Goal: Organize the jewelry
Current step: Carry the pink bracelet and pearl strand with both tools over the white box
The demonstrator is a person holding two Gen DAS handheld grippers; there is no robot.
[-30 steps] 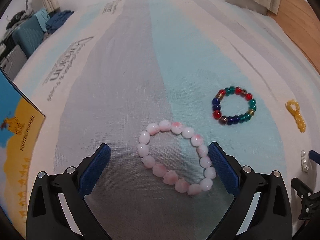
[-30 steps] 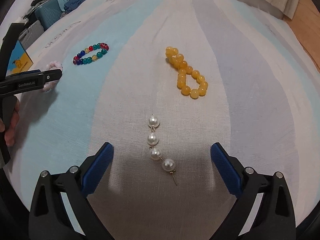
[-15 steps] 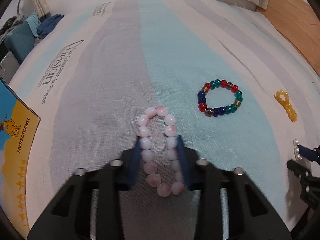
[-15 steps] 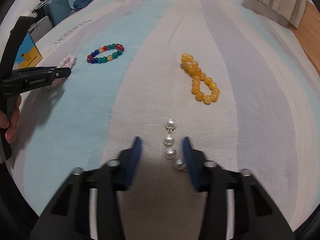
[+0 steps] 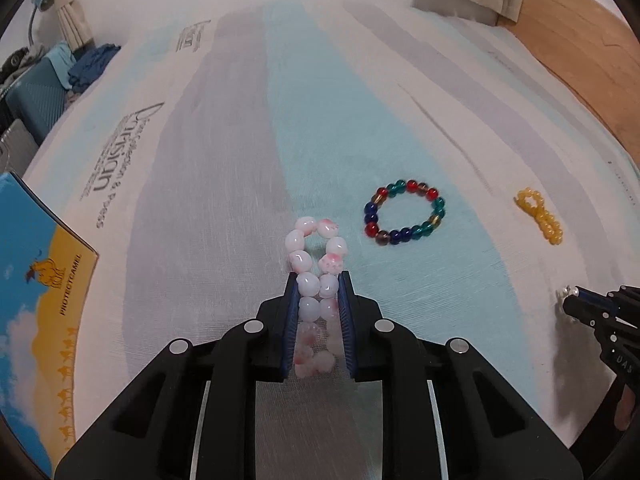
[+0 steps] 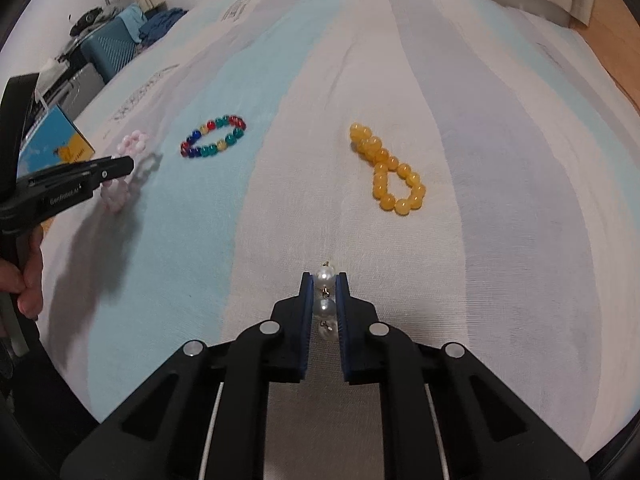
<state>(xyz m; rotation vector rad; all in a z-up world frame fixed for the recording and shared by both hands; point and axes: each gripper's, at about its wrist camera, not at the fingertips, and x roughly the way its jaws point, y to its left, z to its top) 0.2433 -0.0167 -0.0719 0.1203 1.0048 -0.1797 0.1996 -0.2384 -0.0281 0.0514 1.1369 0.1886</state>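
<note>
A pink bracelet [image 5: 316, 280] of pale, blotched beads, pinched into a narrow loop, is held between blue fingers [image 5: 291, 320] near the bed's left side. A short pearl strand [image 6: 325, 304] is clamped likewise at the near centre. A multicoloured bracelet [image 6: 213, 136] lies flat in an open ring on the blue stripe, and a yellow bracelet [image 6: 390, 170], twisted into a figure eight, lies to its right.

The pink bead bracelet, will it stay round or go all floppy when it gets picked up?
Probably floppy: the pink bead bracelet is already squashed into a narrow loop between the left gripper's jaws. It looks light. The loose end will likely dangle and swing, since the beads are strung, not rigid.
</note>
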